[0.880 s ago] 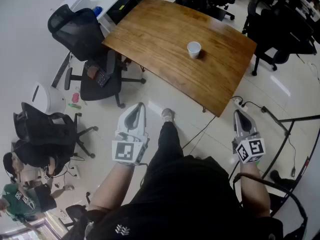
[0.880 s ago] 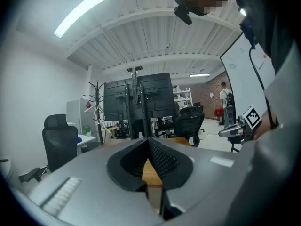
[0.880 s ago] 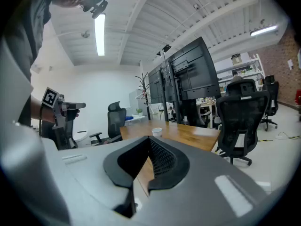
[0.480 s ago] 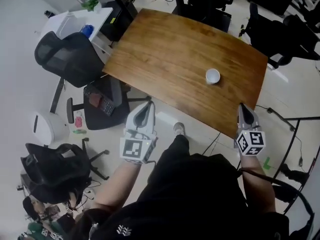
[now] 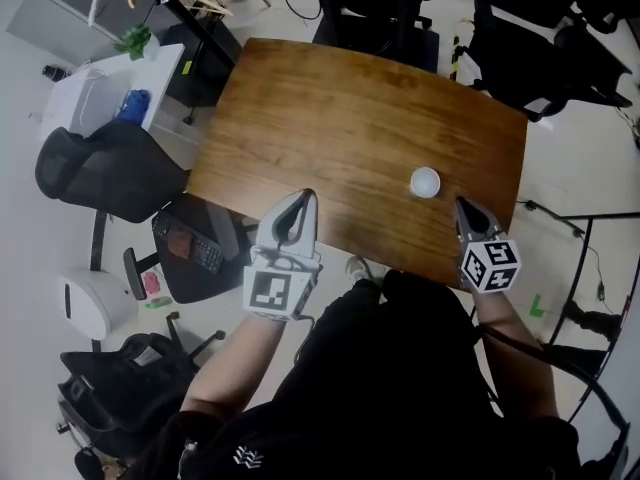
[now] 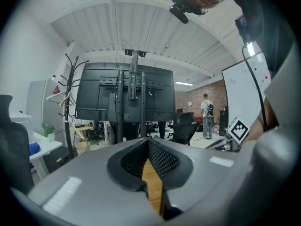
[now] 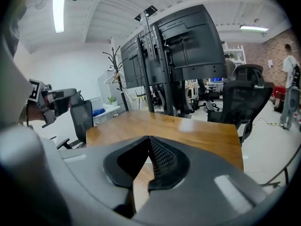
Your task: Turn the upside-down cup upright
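Note:
A small white cup (image 5: 425, 181) stands on the wooden table (image 5: 330, 108), near its right front part; from above I cannot tell which way up it is. My right gripper (image 5: 461, 205) hangs over the table's near edge just right of and short of the cup, jaws shut and empty. In the right gripper view a sliver of the cup (image 7: 147, 160) shows behind the closed jaws. My left gripper (image 5: 303, 197) is over the near edge further left, well apart from the cup, tips together with nothing held.
A black mesh chair (image 5: 110, 173) and a white side table (image 5: 100, 93) stand left of the table. More black chairs (image 5: 390, 8) and a large black screen stand (image 7: 183, 46) lie beyond the far edge. A black metal frame (image 5: 590, 268) is at the right.
The person has stepped up to the table. Both grippers, earlier over the floor, now reach over its near edge, and the cup lies much closer to the right gripper.

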`<state>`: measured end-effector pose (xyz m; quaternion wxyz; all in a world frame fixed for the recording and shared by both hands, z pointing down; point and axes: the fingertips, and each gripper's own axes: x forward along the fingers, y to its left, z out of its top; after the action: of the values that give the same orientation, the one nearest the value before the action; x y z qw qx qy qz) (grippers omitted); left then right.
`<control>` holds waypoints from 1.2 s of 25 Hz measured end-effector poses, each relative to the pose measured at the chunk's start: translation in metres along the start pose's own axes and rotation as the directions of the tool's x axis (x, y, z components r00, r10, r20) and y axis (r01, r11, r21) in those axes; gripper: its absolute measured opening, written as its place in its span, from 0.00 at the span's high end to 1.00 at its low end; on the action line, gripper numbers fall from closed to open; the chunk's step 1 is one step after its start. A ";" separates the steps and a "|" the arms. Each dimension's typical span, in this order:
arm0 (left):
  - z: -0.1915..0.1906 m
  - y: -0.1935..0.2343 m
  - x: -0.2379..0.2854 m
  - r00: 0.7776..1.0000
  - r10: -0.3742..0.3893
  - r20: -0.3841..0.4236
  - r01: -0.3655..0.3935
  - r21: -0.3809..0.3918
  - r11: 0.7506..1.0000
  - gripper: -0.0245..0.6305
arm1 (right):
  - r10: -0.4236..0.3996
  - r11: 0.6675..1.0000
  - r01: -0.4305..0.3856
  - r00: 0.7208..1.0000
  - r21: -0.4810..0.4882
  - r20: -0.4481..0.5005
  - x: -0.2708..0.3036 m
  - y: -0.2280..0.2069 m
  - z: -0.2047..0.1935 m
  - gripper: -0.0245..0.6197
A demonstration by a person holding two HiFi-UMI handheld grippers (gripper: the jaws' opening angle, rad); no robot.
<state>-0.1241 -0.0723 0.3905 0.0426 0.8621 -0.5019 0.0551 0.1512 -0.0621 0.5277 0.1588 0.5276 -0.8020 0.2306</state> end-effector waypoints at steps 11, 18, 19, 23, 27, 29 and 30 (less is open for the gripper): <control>0.014 0.005 0.001 0.998 0.047 -0.035 -0.046 0.035 0.998 0.96 | 0.058 0.981 -0.031 0.989 0.190 -0.139 0.061 -0.033 -0.037 0.87; 0.013 0.026 0.003 0.997 0.065 -0.038 -0.062 0.078 0.995 0.96 | 0.055 0.965 -0.005 0.981 0.261 -0.184 0.081 -0.033 -0.052 0.85; 0.017 0.027 0.003 0.997 0.069 -0.031 -0.066 0.072 0.995 0.96 | 0.057 0.964 -0.005 0.980 0.265 -0.191 0.084 -0.033 -0.053 0.85; 0.020 0.037 -0.004 0.995 0.093 -0.026 -0.091 0.061 0.994 0.96 | 0.053 0.959 0.027 0.961 0.283 -0.271 0.095 -0.035 -0.068 0.85; 0.019 0.050 -0.014 0.991 0.126 -0.034 -0.124 0.053 0.991 0.96 | -0.040 0.988 0.083 0.954 0.134 -0.296 0.095 -0.036 -0.060 0.93; 0.015 0.054 -0.018 0.990 0.135 -0.036 -0.133 0.049 0.990 0.96 | -0.114 0.993 0.112 0.956 -0.022 -0.272 0.089 -0.037 -0.049 0.94; 0.014 0.055 -0.020 0.990 0.139 -0.038 -0.137 0.048 0.989 0.96 | -0.153 0.986 0.130 0.953 -0.105 -0.260 0.085 -0.038 -0.044 0.94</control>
<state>-0.1817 -0.0838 0.3749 0.0298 0.8248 -0.5578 0.0870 0.1535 -0.1171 0.6153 0.3043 0.5404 -0.7426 0.2527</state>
